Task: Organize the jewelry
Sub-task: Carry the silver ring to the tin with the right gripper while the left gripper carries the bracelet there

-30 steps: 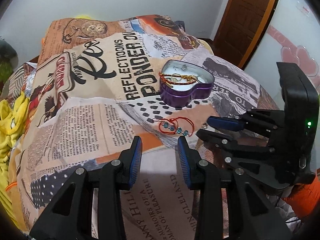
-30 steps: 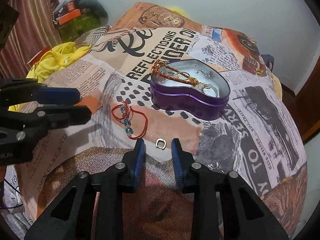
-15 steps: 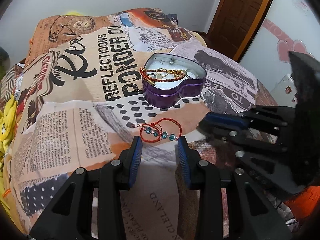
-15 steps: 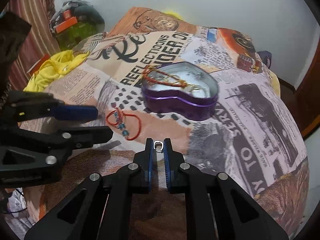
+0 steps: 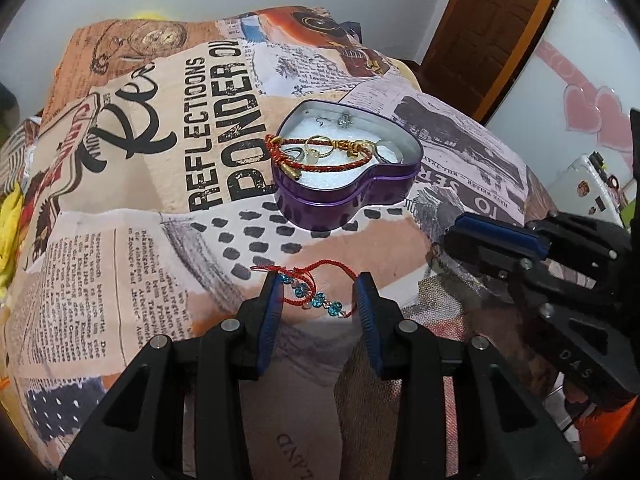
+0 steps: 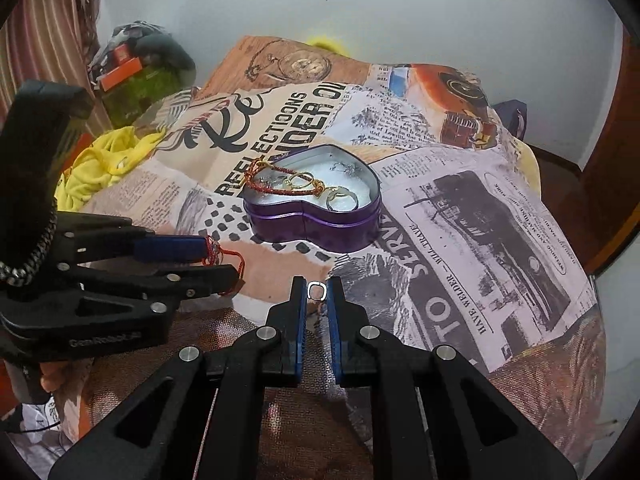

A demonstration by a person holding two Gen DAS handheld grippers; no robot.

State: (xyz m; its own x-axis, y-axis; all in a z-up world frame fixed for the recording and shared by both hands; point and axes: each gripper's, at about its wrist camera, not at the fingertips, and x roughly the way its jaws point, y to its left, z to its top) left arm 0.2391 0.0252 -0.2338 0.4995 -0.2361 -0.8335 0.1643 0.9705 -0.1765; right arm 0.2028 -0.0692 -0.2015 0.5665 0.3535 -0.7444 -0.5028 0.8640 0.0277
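Note:
A purple heart-shaped tin [image 5: 372, 196] [image 6: 320, 232] stands on the printed bedspread and holds a red-and-gold bracelet and several rings. A red cord bracelet with blue beads [image 5: 316, 296] lies in front of it, between the open fingers of my left gripper [image 5: 318, 292]; in the right wrist view only its red cord [image 6: 228, 258] shows beside the left gripper [image 6: 218, 258]. My right gripper [image 6: 317, 292] is shut on a small silver ring [image 6: 316, 291] and holds it at the fingertips. In the left wrist view the right gripper [image 5: 448, 240] is at the right, its ring hidden.
The bedspread [image 5: 160, 200] covers a raised bed that drops off at the right and front. A yellow cloth [image 6: 96, 164] and clutter lie at the left. A wooden door [image 5: 492, 32] stands at the back right.
My left gripper has moved forward until the beaded bracelet lies between its open fingers. My right gripper has stayed shut on the silver ring and has risen a little.

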